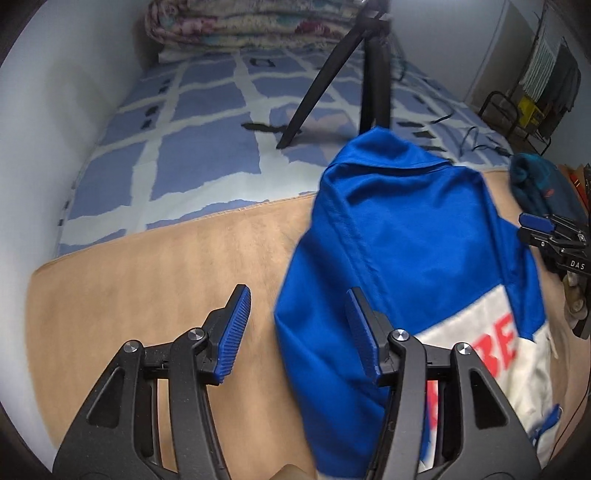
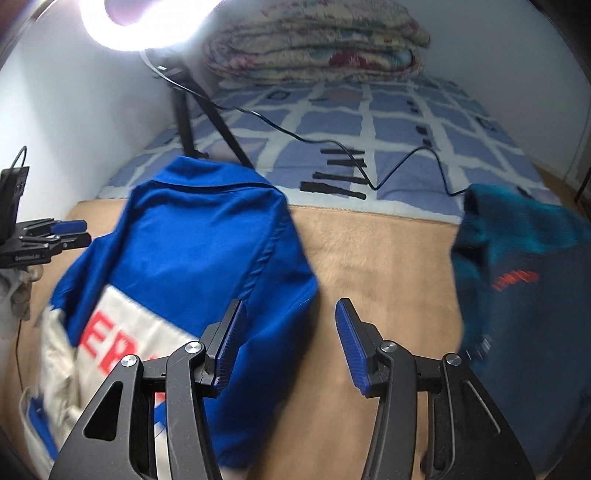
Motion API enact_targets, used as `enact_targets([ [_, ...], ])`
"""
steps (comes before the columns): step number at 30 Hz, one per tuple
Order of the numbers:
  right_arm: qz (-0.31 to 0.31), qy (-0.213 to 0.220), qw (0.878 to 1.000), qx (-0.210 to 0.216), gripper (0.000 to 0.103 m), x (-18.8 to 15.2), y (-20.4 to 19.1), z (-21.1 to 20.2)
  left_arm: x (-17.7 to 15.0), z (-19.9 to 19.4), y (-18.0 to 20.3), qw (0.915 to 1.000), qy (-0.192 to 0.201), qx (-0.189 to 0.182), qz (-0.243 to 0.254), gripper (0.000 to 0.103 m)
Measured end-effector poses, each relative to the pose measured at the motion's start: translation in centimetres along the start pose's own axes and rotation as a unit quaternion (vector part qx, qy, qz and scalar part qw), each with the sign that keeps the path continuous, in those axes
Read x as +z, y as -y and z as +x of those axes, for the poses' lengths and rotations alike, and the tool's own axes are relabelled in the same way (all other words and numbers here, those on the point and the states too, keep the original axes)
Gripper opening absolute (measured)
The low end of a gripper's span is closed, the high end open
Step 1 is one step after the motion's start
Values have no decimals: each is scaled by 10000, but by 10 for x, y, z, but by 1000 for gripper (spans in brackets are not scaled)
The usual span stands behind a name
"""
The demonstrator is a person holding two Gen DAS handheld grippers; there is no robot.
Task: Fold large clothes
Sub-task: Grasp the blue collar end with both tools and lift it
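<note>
A blue jacket (image 1: pixel 399 229) with a white band and red letters lies spread on a tan blanket (image 1: pixel 147 295). My left gripper (image 1: pixel 297 295) hovers open over the jacket's left edge; that edge lies below the gap and the pads press nothing. In the right wrist view the same jacket (image 2: pixel 192 251) fills the left half. My right gripper (image 2: pixel 290 306) stands open above its right edge, also gripping nothing. Each gripper shows at the rim of the other's view: the right gripper (image 1: pixel 522 227) and the left gripper (image 2: pixel 79 230).
A dark teal fleece garment (image 2: pixel 517 288) lies right of the jacket. Behind the blanket (image 2: pixel 369 258) a blue checked sheet (image 1: pixel 207 110) carries a black tripod (image 1: pixel 373 74), a lit ring light (image 2: pixel 147 22), a cable (image 2: pixel 332 146) and a folded quilt (image 2: pixel 314 44). A white wall (image 1: pixel 66 110) bounds the left.
</note>
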State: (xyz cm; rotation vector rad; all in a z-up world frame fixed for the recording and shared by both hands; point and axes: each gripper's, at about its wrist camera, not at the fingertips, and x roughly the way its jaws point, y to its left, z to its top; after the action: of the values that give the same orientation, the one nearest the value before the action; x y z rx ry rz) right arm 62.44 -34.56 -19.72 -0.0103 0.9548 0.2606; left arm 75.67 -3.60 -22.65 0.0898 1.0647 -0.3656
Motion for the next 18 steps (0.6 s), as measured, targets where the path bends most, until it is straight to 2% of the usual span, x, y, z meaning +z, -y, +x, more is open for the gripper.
enact_targets([
  [5, -34, -72, 9999, 116, 49, 13, 10, 41, 11, 35, 5, 9998, -63, -23, 203, 55],
  [7, -65, 35, 9996, 256, 49, 19, 9, 45, 16, 40, 9, 9995, 40, -58, 302, 58],
  [12, -79, 106, 9975, 701, 50, 29, 10, 53, 22, 49, 12, 9988, 118, -319, 357, 58],
  [13, -74, 108, 9966, 810, 50, 30, 9, 54, 23, 49, 11, 9986, 141, -376, 347, 55],
  [14, -95, 113, 9956, 927, 49, 30, 7, 56, 23, 49, 11, 9982, 151, -478, 314, 46],
  [15, -123, 108, 9947, 1019, 44, 30, 5, 57, 23, 49, 10, 9976, 148, -622, 275, 39],
  [16, -156, 79, 9935, 1128, 31, 29, 2, 58, 23, 48, 13, 9972, 143, -685, 259, 24],
  [17, -178, 75, 9932, 1147, 27, 28, -1, 59, 22, 46, 18, 9971, 170, -659, 338, 12],
  [18, -198, 77, 9931, 1149, 21, 27, -2, 58, 20, 43, 25, 9966, 211, -607, 513, 8],
])
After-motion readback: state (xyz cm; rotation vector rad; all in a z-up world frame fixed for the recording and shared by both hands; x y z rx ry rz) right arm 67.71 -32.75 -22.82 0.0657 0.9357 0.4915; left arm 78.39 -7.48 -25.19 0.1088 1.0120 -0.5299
